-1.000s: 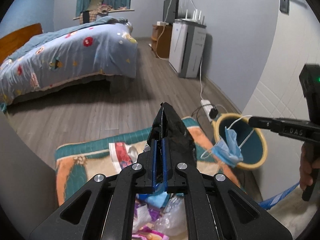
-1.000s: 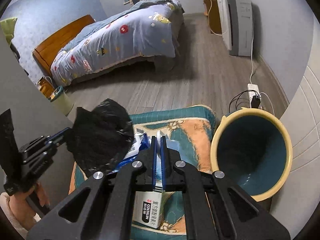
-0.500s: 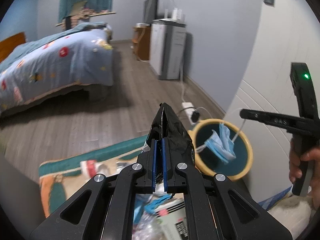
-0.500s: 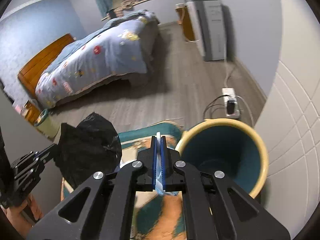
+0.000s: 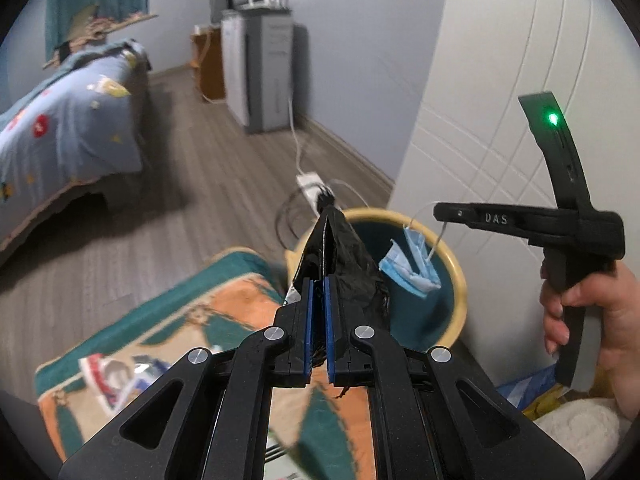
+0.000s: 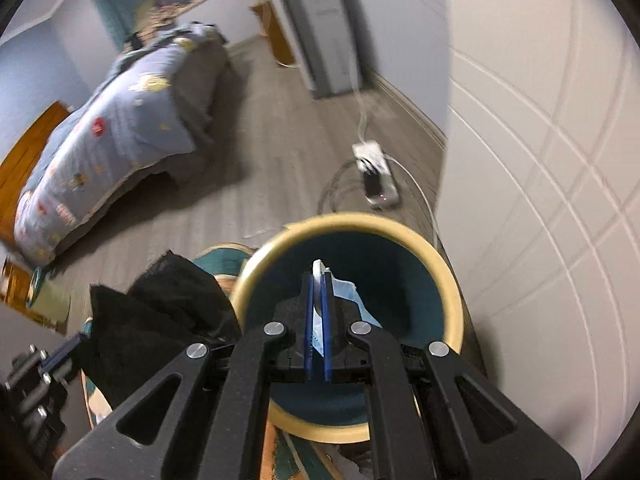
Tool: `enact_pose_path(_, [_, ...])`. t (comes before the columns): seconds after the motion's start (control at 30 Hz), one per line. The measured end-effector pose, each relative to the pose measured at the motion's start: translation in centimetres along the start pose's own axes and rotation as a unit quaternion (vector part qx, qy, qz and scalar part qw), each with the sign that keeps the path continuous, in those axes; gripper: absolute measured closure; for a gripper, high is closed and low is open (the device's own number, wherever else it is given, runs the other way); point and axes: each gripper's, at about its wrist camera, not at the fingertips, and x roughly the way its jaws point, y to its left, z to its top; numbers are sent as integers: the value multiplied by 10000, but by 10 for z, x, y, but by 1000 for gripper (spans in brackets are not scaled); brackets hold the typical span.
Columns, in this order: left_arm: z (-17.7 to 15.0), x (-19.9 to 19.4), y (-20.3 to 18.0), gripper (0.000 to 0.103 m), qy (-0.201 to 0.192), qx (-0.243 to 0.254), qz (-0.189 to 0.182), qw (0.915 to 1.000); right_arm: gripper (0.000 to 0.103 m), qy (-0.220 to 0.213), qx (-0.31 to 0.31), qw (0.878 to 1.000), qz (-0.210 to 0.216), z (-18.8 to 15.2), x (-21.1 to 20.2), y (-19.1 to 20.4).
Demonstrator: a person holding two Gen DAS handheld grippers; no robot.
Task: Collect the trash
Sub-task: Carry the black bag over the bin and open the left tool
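Left wrist view: the left gripper point(image 5: 316, 300), jaws clamped on a black plastic bag point(image 5: 344, 256), has swung from over the rug point(image 5: 180, 320) to the bin point(image 5: 460, 280). The right gripper point(image 6: 318, 312), jaws closed on a blue face mask point(image 5: 412, 264), now dangles it inside the rim instead of beside it. Both items look ready for release; more trash point(image 5: 116, 368) remains on the rug.

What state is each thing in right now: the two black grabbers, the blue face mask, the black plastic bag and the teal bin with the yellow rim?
Left black two-finger gripper: shut on the black plastic bag.
Right black two-finger gripper: shut on the mask.
Crumpled black plastic bag: pinched, lifted beside the bin.
Blue pleated face mask: dangling over the bin's opening.
Teal bin with yellow rim: upright, open; its bottom is hidden.
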Motion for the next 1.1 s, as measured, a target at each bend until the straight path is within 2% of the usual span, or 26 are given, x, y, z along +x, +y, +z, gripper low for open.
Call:
enact_pose_path(0.07, [-4,19,-8,97,218,33,-22,9998,100,179,334,9992,-117,-5,12,-15])
enact_pose_path(0.17, [-8,42,-18,97,455,71,-30,9989,100,291,498,9977,-360,-9,21,-26])
enact_pose_path(0.33, [-13,62,-34,95,600,220,-82,9979,100,394,598,9957,-586,-13,29,-35])
enact_pose_path(0.37, [-13,65,-37,91,652,247,-138,9975,99,416,603,9954,-621,-14,30,-37])
enact_pose_path(0.43, [-13,67,-42,76,667,311,-135,9972,95,444,611,9946,-705,-16,31,-38])
enact_pose_path(0.47, [-15,66,-43,53,629,343,-105,9974,85,448,626,9945,-710,-16,31,-39])
enact_pose_path(0.5, [-16,64,-43,31,574,355,-49,9977,69,444,646,9944,-714,-17,31,-39])
enact_pose_path(0.57, [-17,58,-42,25,436,325,-12,9985,53,375,640,9945,-746,-18,27,-38])
enact_pose_path(0.63, [-17,55,-37,18,412,194,38,9990,46,294,553,9950,-781,-17,24,-33])
enact_pose_path(0.67, [-17,53,-34,13,392,131,66,9991,35,285,526,9952,-770,-17,24,-32])
enact_pose_path(0.7, [-17,50,-30,12,333,33,66,9994,23,284,499,9955,-748,-17,24,-31])
enact_pose_path(0.8, [-19,38,-17,9,157,-242,118,9995,5,238,448,9968,-625,-17,21,-27])
enact_pose_path(1.1, [-33,-11,28,7,-97,-759,486,9959,6,232,148,9980,-567,-18,13,-7])
